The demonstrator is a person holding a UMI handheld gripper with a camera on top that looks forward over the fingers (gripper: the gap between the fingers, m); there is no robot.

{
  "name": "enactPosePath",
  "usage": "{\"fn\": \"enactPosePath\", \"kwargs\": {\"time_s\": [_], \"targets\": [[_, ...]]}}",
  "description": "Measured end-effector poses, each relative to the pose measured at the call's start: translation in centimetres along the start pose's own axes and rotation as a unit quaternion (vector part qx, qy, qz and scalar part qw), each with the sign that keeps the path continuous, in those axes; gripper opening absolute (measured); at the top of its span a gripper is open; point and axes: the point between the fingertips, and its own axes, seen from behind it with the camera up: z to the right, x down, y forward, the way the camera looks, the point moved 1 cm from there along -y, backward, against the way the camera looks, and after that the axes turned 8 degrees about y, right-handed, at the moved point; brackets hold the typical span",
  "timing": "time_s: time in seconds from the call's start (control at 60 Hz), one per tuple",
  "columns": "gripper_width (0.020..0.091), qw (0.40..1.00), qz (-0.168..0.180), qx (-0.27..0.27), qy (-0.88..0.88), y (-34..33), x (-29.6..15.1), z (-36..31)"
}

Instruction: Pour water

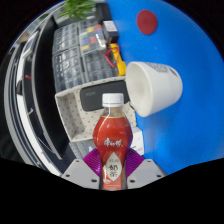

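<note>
The gripper (112,172) is closed on a bottle (112,140): both fingers, each lined with a purple pad (93,159), press against the bottle's lower sides. The bottle stands upright between them and holds a red liquid up to its shoulder. A white cap (113,100) is on its neck, and a red label (113,168) with white lettering wraps its lower body. Just beyond the bottle, on its right side, is a white paper cup (156,85), tilted so that its open mouth faces toward the bottle. Both are seen against a blue surface (195,120), which bears a red disc (147,22) farther off, well beyond the cup. To the left of the bottle and just behind it sits a pale grey tray (78,108). Beyond the tray lie a dark keyboard (68,55) and some small yellow and red items (115,55); their nature cannot be told. Green leaves (78,9) show at the far end.
</note>
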Motion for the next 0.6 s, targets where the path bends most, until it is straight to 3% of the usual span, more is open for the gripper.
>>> {"fn": "enactPosePath", "kwargs": {"time_s": [0.283,0.6], "targets": [[0.0271,0.997,0.000,0.000,0.083,0.0,-1.2,0.5],[0.0272,0.998,-0.033,0.017,-0.057,-0.3,0.5,-1.4]]}}
